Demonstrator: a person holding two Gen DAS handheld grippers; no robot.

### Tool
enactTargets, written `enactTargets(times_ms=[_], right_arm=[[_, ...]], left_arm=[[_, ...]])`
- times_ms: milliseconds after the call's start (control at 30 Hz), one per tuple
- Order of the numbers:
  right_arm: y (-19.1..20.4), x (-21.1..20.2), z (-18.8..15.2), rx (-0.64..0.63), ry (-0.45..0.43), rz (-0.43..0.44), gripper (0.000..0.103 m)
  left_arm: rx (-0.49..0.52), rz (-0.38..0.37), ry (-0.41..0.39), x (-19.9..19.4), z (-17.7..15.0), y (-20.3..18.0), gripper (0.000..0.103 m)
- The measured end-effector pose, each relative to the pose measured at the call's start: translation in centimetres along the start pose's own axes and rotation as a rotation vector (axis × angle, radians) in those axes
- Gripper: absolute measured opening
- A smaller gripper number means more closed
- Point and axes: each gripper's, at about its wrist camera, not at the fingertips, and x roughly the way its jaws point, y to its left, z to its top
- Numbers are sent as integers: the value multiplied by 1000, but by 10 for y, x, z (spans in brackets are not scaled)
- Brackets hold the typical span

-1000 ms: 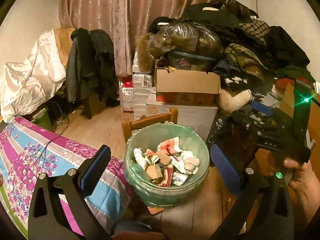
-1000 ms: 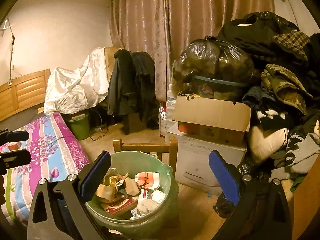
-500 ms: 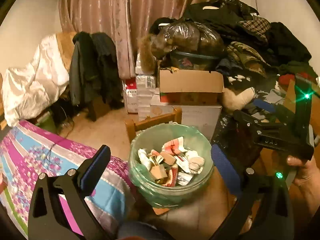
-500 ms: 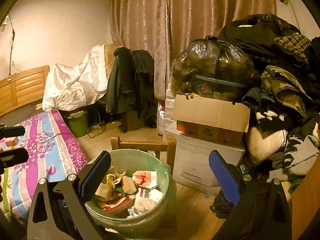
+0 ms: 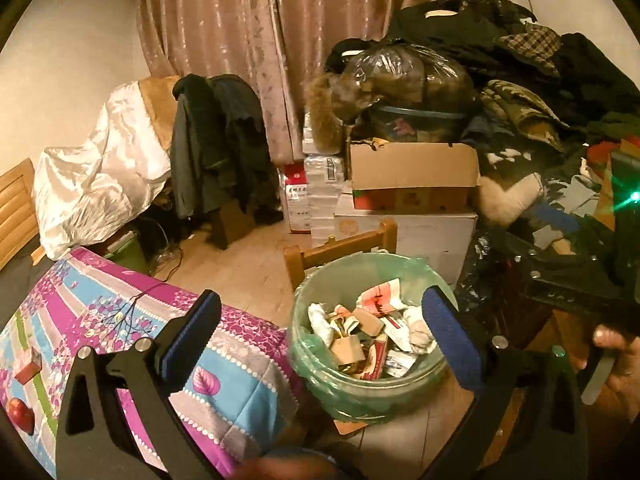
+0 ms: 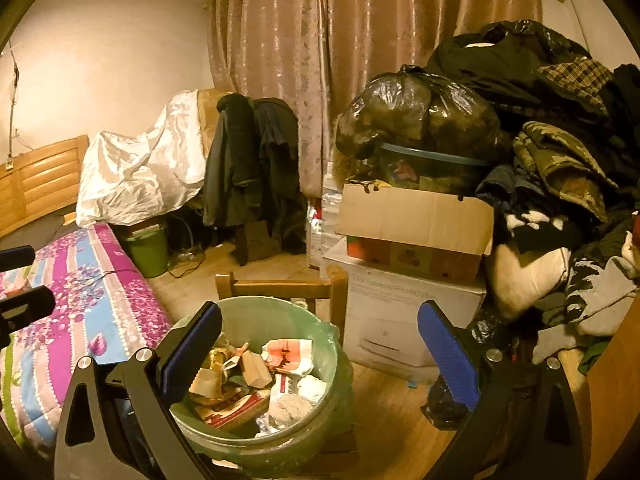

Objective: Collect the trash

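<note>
Trash (image 5: 370,330) of crumpled paper and small cartons fills the green-lined bin (image 5: 320,354), which sits on a wooden chair (image 5: 340,242) between the wide, empty jaws of the left gripper (image 5: 320,332). In the right wrist view the bin (image 6: 320,416) lies low between the right gripper's (image 6: 318,344) jaws, also spread wide and holding nothing. Left of both jaws lies a patterned bed quilt (image 5: 120,320); beyond them stand stacked cardboard boxes (image 6: 416,232) under a dark plastic bag (image 6: 416,108).
</note>
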Motion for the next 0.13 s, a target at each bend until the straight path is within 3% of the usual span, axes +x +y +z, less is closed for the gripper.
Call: enactTargets(times_ms=[133], right_arm=[[-6,1,-1,49,-3,-9,98]], left_arm=[[14,10,6,0,0,-3,97]])
